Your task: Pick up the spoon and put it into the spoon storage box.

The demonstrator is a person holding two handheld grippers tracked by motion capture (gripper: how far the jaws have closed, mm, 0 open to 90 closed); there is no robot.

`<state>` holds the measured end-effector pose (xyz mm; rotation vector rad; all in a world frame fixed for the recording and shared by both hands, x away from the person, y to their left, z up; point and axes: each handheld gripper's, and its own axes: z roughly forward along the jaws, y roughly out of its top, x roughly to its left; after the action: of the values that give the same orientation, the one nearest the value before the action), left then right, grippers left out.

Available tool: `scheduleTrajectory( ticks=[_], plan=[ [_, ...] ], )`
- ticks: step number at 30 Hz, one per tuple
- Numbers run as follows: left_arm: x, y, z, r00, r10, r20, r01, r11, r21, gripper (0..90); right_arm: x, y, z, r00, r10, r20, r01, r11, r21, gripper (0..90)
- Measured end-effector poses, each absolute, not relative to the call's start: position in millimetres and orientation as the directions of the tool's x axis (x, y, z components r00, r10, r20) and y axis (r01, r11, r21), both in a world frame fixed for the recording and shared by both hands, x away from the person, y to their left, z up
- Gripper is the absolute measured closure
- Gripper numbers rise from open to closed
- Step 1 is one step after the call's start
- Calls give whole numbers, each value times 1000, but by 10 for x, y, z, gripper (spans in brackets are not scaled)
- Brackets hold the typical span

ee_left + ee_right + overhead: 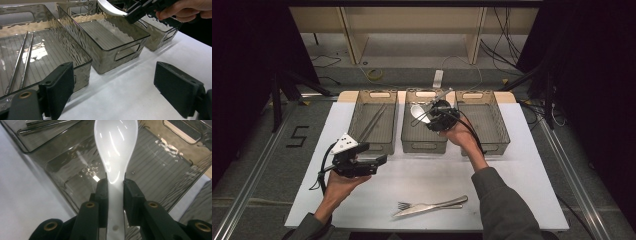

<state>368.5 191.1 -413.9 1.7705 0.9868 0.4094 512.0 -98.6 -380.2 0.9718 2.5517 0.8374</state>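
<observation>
A white ceramic spoon (116, 147) is clamped by its handle in my right gripper (115, 185), which hangs above the middle grey bin (424, 140). From the high view the spoon (418, 114) points its bowl to the left over that bin. The spoon (110, 7) and the right gripper (140, 8) also show at the top of the left gripper view. My left gripper (379, 160) is open and holds nothing, hovering over the white mat just in front of the left bin (388, 142); its pads (58, 86) stand wide apart.
Two metal chopsticks (21, 58) lie in the left bin. The right bin (492, 120) stands beside the middle one. A fork (409, 205) and a knife (437, 205) lie together on the white mat (512, 190) near the front edge.
</observation>
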Motion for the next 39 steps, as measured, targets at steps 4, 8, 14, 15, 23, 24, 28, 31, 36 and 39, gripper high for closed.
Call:
scheduleTrajectory(
  ticks=[4, 8, 14, 15, 23, 24, 28, 31, 36, 39],
  plan=[
    [3684, 1912, -4139, 605, 778, -170, 430, -139, 892, 163, 5164, -940, -3838, -723, 688, -55, 532, 607, 590, 758],
    [3682, 1910, -4138, 606, 777, -171, 428, -137, 893, 164, 5208, -906, -3890, -718, 694, -54, 546, 609, 575, 758],
    [3684, 1909, -4139, 606, 777, -172, 429, -136, 893, 163, 5258, -874, -3942, -711, 700, -61, 553, 611, 567, 757],
    [3684, 1909, -4139, 606, 777, -172, 429, -137, 893, 163, 5257, -863, -3946, -707, 705, -55, 561, 606, 564, 757],
    [3684, 1903, -4140, 605, 777, -174, 431, -136, 892, 163, 5279, -812, -4008, -707, 705, -50, 571, 612, 547, 757],
    [3684, 1903, -4141, 606, 777, -173, 431, -138, 892, 164, 5286, -808, -4019, -711, 702, -53, 567, 615, 548, 756],
    [3685, 1902, -4141, 605, 777, -176, 433, -135, 891, 163, 5294, -772, -4046, -710, 703, -50, 572, 616, 541, 755],
    [3685, 1900, -4143, 605, 776, -176, 434, -137, 890, 164, 5301, -743, -4051, -714, 699, -52, 569, 621, 539, 755],
    [3686, 1899, -4145, 605, 776, -178, 437, -137, 889, 164, 5323, -699, -4054, -713, 698, -67, 569, 631, 528, 738],
    [3685, 1899, -4144, 606, 775, -178, 437, -137, 889, 163, 5333, -710, -4029, -706, 706, -55, 565, 609, 556, 715]
  ],
)
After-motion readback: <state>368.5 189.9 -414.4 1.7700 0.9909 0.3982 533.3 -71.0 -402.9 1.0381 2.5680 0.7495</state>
